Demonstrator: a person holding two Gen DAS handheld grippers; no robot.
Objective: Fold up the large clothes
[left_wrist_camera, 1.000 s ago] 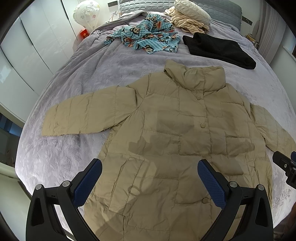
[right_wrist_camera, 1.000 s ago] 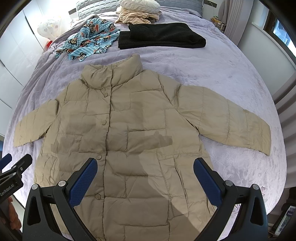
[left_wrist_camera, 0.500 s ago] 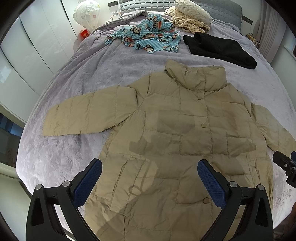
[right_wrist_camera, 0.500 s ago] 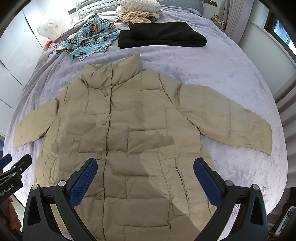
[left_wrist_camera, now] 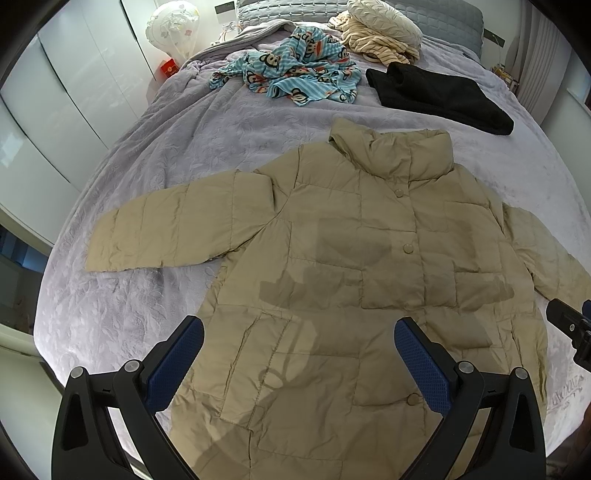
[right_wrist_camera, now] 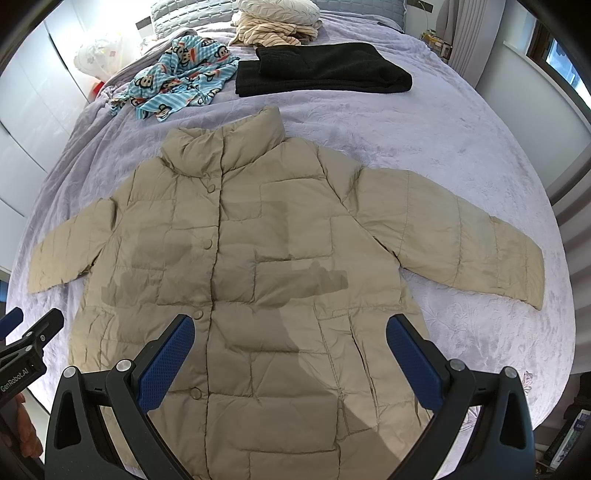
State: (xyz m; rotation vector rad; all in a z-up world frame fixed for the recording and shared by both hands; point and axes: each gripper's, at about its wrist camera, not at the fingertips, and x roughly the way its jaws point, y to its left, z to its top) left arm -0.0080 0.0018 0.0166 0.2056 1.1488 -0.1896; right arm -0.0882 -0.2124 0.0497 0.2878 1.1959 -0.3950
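Observation:
A beige quilted jacket (left_wrist_camera: 369, 266) (right_wrist_camera: 266, 251) lies flat and front-up on the lilac bedspread, collar toward the headboard, both sleeves spread out sideways. My left gripper (left_wrist_camera: 299, 347) hovers open above the jacket's lower left part, holding nothing. My right gripper (right_wrist_camera: 290, 343) hovers open above the lower right part, also holding nothing. Each gripper's tip shows at the edge of the other's view: the right gripper (left_wrist_camera: 570, 326) and the left gripper (right_wrist_camera: 29, 332). The jacket's hem is hidden under the grippers' frames.
Beyond the collar lie a blue monkey-print garment (left_wrist_camera: 295, 77) (right_wrist_camera: 177, 88), a folded black garment (left_wrist_camera: 439, 96) (right_wrist_camera: 321, 70) and a cream pile (left_wrist_camera: 380, 33) against grey pillows. White wardrobe doors (left_wrist_camera: 74, 92) stand left of the bed. A window wall (right_wrist_camera: 554, 55) is on the right.
Both views have crept slightly forward and down toward the jacket. The jacket has not moved and both grippers stay open.

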